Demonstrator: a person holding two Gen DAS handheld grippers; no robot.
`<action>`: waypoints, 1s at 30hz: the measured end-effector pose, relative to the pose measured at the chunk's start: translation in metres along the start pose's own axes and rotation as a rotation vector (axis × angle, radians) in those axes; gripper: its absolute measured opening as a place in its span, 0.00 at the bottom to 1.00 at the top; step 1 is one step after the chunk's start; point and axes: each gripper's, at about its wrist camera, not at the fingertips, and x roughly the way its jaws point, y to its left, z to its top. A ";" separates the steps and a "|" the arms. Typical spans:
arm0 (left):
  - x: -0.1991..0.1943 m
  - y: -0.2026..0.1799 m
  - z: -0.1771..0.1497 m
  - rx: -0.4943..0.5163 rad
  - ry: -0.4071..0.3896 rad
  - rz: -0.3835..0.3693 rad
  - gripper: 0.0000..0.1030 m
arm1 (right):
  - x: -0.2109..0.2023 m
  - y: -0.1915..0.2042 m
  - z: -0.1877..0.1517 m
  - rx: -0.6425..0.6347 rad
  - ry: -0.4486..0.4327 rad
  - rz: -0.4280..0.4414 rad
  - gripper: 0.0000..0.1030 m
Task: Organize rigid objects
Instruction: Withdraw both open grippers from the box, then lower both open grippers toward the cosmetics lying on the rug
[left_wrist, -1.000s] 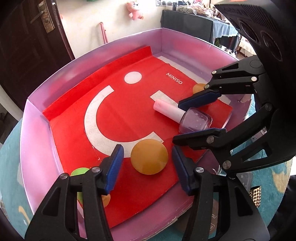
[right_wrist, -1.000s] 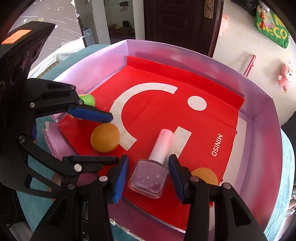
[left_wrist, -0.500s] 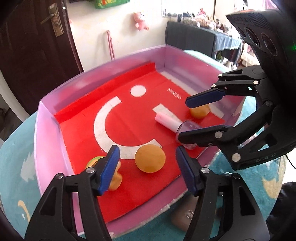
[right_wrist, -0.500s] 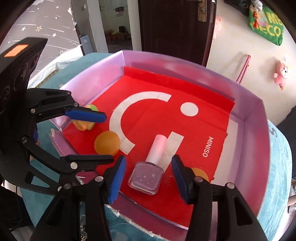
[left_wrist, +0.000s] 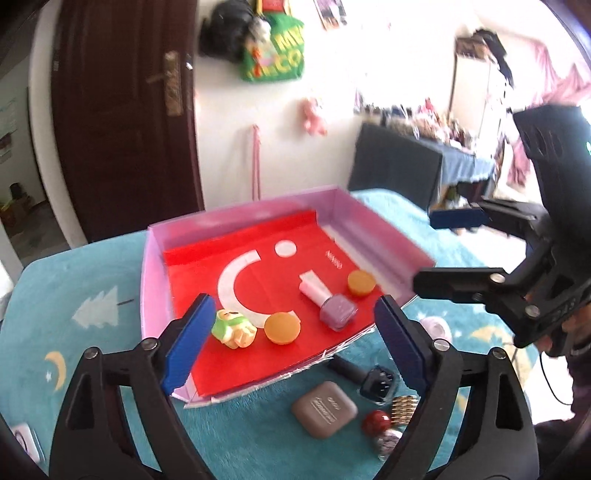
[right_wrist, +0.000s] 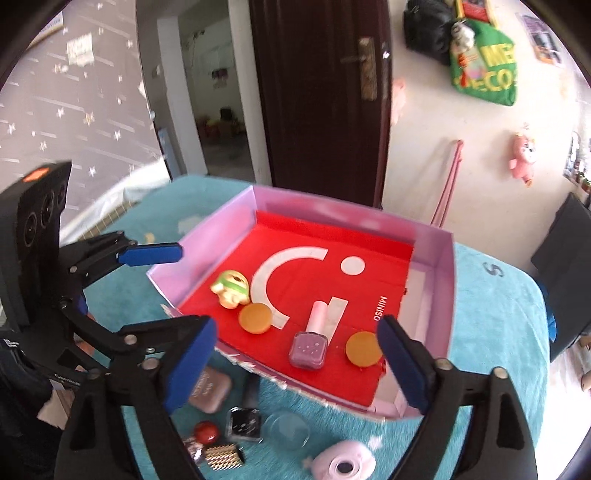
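Note:
A pink box (left_wrist: 153, 273) with a red liner sits on a teal cloth. Inside it lie a green and yellow toy figure (left_wrist: 233, 328), an orange disc (left_wrist: 282, 328), a purple nail polish bottle (left_wrist: 334, 308) and a second orange disc (left_wrist: 361, 282). My left gripper (left_wrist: 294, 301) hovers above the box's near edge, its jaws opening with nothing held between them. To the right, my right gripper (left_wrist: 424, 251) is also raised. In the right wrist view its jaws (right_wrist: 297, 325) are opening above the bottle (right_wrist: 309, 343), clear of it.
In front of the box on the cloth lie a brown compact (left_wrist: 325, 409), a dark square bottle (left_wrist: 376, 380), a red ball-topped item (left_wrist: 376, 421), a gold studded piece (left_wrist: 404, 406), a clear lid (right_wrist: 286, 430) and a pink toy camera (right_wrist: 343, 465). A dark door stands behind.
Both grippers have risen and drawn back from the box, and their jaws have spread wide. The orange disc and the nail polish bottle stay lying on the red liner.

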 end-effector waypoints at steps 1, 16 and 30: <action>-0.008 -0.003 -0.001 -0.005 -0.018 0.006 0.86 | -0.009 0.003 -0.002 0.003 -0.019 -0.012 0.94; -0.070 -0.036 -0.060 -0.104 -0.129 0.160 0.91 | -0.107 0.038 -0.069 0.075 -0.229 -0.183 1.00; -0.058 -0.054 -0.125 -0.141 -0.076 0.195 0.91 | -0.096 0.058 -0.157 0.160 -0.261 -0.302 1.00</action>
